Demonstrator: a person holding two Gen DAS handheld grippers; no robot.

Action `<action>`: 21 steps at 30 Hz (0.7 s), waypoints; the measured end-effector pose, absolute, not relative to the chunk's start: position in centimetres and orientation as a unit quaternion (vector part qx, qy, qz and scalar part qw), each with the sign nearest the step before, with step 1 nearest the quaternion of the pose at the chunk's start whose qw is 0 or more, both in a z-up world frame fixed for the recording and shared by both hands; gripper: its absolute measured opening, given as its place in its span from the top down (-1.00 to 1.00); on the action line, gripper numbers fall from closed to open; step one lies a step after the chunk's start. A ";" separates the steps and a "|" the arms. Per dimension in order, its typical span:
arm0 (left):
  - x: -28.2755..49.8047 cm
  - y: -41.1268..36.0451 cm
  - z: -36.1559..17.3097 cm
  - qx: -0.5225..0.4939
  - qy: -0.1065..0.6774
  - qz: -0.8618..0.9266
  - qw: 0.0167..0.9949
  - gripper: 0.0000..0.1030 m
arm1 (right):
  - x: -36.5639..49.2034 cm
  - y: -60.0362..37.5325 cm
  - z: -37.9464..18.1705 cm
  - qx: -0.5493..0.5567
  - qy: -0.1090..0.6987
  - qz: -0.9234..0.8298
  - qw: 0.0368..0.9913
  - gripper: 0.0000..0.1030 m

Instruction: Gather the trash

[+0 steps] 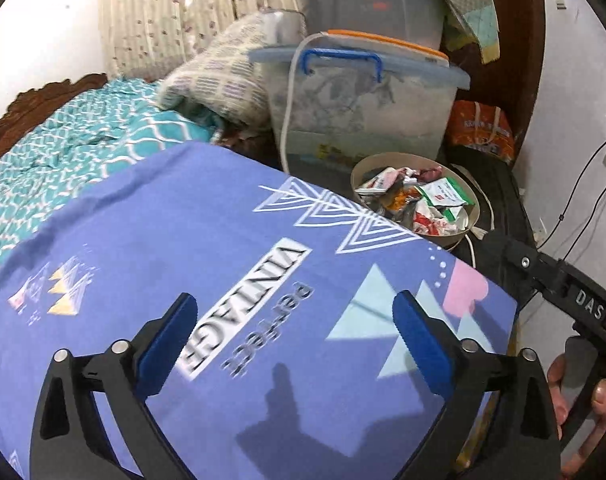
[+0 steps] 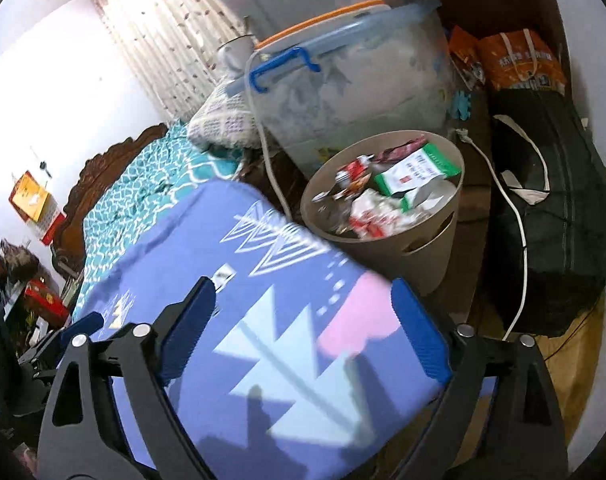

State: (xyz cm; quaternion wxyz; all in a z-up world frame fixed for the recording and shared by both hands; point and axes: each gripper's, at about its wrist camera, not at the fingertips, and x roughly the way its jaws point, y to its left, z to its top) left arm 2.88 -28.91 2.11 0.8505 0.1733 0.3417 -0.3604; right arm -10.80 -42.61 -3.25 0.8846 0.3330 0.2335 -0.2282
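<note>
— Looking for the trash: where is it?
— Wrappers [image 2: 387,190] fill the beige bin [image 2: 435,252], centre-right of frame, beyond the purple cloth [image 1: 183,240].
— Grippers?
— Left gripper [image 1: 295,334] and right gripper [image 2: 303,320] both gape wide, holding nothing.

The round beige plastic trash bin [image 1: 474,216] stands upright, up ahead of the left claw [image 1: 299,344] and off to its right side. From the right claw [image 2: 303,336] it sits straight ahead, a bit to the right, just past the far edge of the purple cloth. The bin has a cut-out hole in its side wall [image 2: 431,246]. It is nearly full. Inside lie crumpled shiny snack wrappers [image 1: 403,200], red, white and orange ones, all in a heap. On top lies a white packet with a green edge [image 2: 417,172], tilted. Both claws are wide apart with nothing between the pads, well back from the bin.
</note>
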 end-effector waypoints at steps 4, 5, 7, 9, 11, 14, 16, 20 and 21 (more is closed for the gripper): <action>2.3 -26.4 3.0 0.160 0.332 -0.353 0.860 -0.83 | -10.8 -39.8 -2.3 0.323 0.238 -0.222 0.889 -0.82; 2.2 -25.7 3.2 0.155 0.331 -0.350 0.862 -0.83 | -11.0 -39.1 -2.0 0.322 0.237 -0.224 0.889 -0.83; 2.1 -24.7 3.5 0.149 0.330 -0.344 0.867 -0.83 | -11.4 -38.2 -1.6 0.324 0.231 -0.225 0.889 -0.83; 2.0 -23.6 3.8 0.141 0.326 -0.338 0.871 -0.83 | -11.9 -37.3 -1.3 0.328 0.225 -0.228 0.889 -0.84; 1.9 -22.8 4.0 0.136 0.322 -0.333 0.876 -0.83 | -12.3 -36.9 -1.0 0.333 0.218 -0.231 0.888 -0.84; 1.8 -21.7 4.2 0.132 0.320 -0.320 0.882 -0.83 | -12.6 -36.4 -1.0 0.337 0.215 -0.235 0.886 -0.84; 1.9 -21.3 4.1 0.138 0.321 -0.310 0.884 -0.84 | -12.4 -36.1 -1.2 0.340 0.218 -0.236 0.884 -0.84; 1.9 -20.3 4.0 0.136 0.317 -0.297 0.890 -0.84 | -12.3 -35.6 -1.7 0.342 0.221 -0.241 0.881 -0.85; 1.9 -20.1 4.0 0.136 0.317 -0.295 0.891 -0.83 | -12.2 -35.4 -1.7 0.342 0.222 -0.242 0.880 -0.86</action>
